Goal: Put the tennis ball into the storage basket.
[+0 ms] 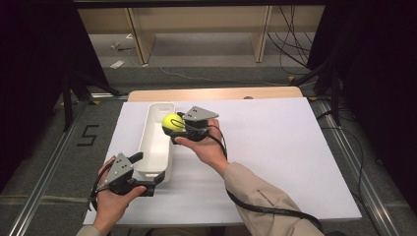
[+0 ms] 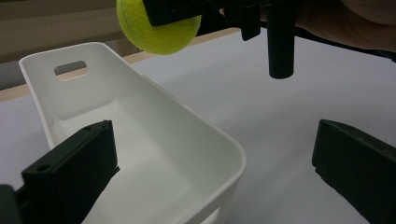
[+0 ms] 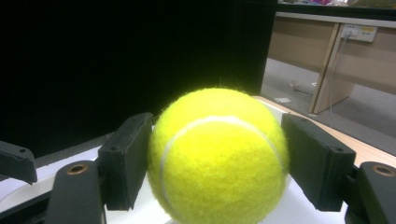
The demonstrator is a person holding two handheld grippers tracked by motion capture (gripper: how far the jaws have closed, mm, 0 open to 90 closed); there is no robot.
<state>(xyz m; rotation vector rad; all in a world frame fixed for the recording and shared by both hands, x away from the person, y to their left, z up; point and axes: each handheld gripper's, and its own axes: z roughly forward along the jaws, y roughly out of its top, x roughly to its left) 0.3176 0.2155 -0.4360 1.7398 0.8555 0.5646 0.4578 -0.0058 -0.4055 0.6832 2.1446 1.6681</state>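
Holding tennis ball point(image 1: 172, 122) clamped in R gripper point(image 1: 178, 129) right above white bin point(image 1: 156, 173); L gripper point(image 1: 147, 172) wide open at bin's near end.

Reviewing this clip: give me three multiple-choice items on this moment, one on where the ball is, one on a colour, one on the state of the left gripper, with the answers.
1. Where is the tennis ball?
A. lying on the white table sheet
B. held in the air over the white bin
C. resting on the floor of the bin

2. What colour is the ball?
A. orange
B. white
C. yellow-green

3. How does the left gripper stand?
A. jaws apart, with the near end of the bin between them
B. clamped on the ball
C. jaws shut, far from the bin

Answers: 1 B, the right gripper presses its pads on both sides of the ball above the bin's far part. 2 C, bright yellow-green felt with a white seam. 3 A, the left gripper view shows its jaws wide apart, one inside the bin, one outside.
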